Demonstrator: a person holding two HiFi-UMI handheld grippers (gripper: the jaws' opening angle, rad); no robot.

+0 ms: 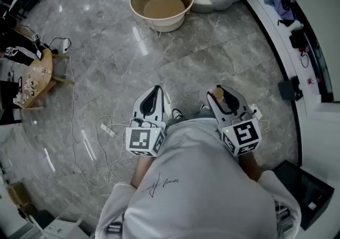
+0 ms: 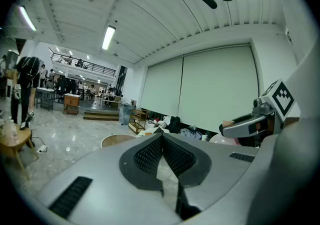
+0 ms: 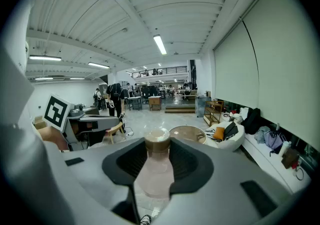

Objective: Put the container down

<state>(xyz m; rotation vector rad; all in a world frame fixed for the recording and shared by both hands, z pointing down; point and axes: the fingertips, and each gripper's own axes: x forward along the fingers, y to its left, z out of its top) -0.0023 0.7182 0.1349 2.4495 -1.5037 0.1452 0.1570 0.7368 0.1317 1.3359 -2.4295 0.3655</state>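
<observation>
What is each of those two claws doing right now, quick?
Left gripper: closed, nothing in it.
Right gripper: closed on the container, a clear bottle with a tan lid.

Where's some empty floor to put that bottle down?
The widest bare floor lies straight ahead, between the right gripper holding the container and the round tub. The left is cluttered with cables and a wooden chair. Black boxes crowd the right side.
</observation>
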